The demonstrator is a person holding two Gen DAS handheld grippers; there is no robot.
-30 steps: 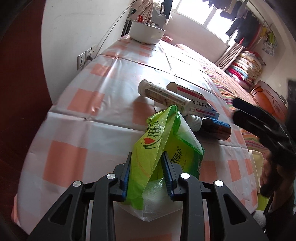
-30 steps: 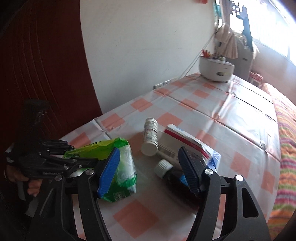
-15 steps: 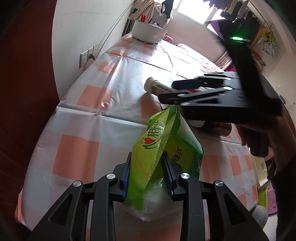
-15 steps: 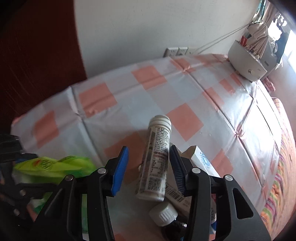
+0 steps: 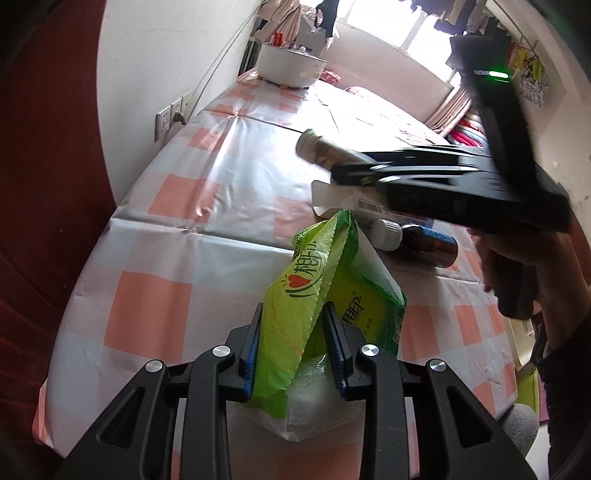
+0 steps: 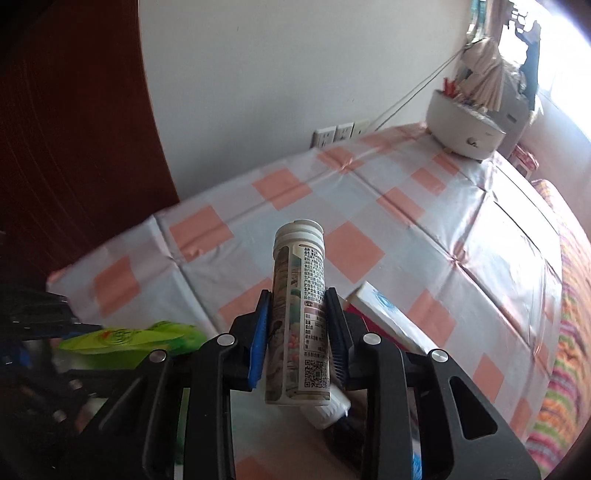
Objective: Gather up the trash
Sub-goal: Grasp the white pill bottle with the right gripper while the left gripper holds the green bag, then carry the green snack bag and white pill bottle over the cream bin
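My left claw (image 5: 293, 343) clamps a green wrapper (image 5: 314, 295) above the checked tablecloth (image 5: 177, 221); my right claw (image 6: 299, 332) is closing on a white tube (image 6: 299, 314); beyond, a white pot (image 6: 463, 129), wall sockets (image 6: 336, 133), a bright window (image 5: 388, 26).

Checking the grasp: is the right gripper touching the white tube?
Touching. The right wrist view shows the closing right gripper with both blue pads against the white tube.
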